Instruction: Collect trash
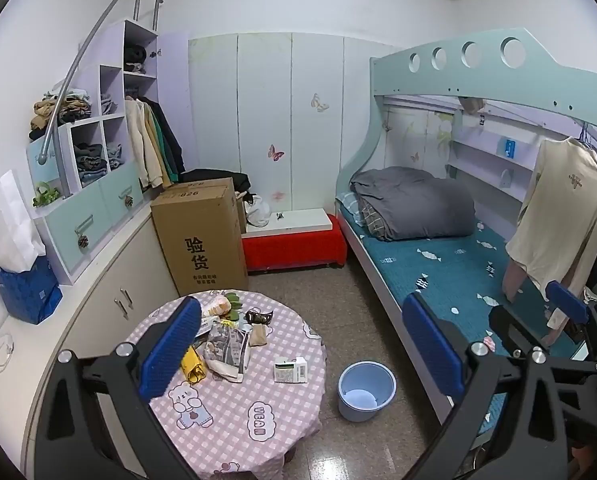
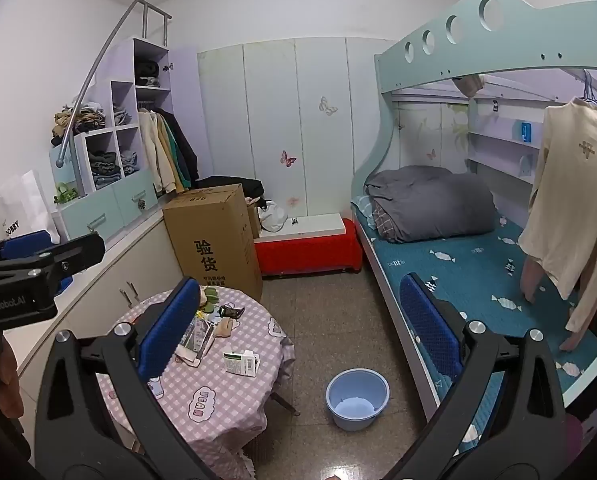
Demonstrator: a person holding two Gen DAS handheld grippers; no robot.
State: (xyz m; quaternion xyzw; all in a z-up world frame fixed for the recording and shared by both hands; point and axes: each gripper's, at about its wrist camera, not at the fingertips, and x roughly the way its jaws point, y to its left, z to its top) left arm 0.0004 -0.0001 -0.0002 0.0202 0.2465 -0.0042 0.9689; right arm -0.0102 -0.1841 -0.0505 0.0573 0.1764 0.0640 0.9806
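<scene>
**A:** On the round tabletop (image 1: 234,432) under the pink checked cloth, what trash lies before you?

**B:** A cluster at the far-left part — a clear plastic wrapper (image 1: 227,346), a yellow packet (image 1: 192,366) touching its left edge, a brown paper scrap (image 1: 257,335) just beside it on the right, and a dark crumpled wrapper (image 1: 259,316) behind that. A white-and-green carton (image 1: 290,369) lies apart, nearer the right edge of the tabletop.

**A:** And where does the bin stand?

**B:** The blue bucket (image 1: 365,391) stands upright on the floor, between the tabletop and the bed (image 1: 450,264), with something pale at its bottom.

**A:** How do your tools stand?

**B:** Your left tool (image 1: 302,344) has its jaws spread wide, nothing between the blue pads; it hangs above the tabletop, tilted downward. Your right tool (image 2: 298,328) is likewise wide and holds nothing — its left pad overlaps the tabletop in view, its right pad the bed edge.

**A:** Is either tool touching the trash?

**B:** No; both are well apart from it. In the right wrist view, your left tool appears at the left edge, beside the cabinet (image 2: 110,264).
</scene>
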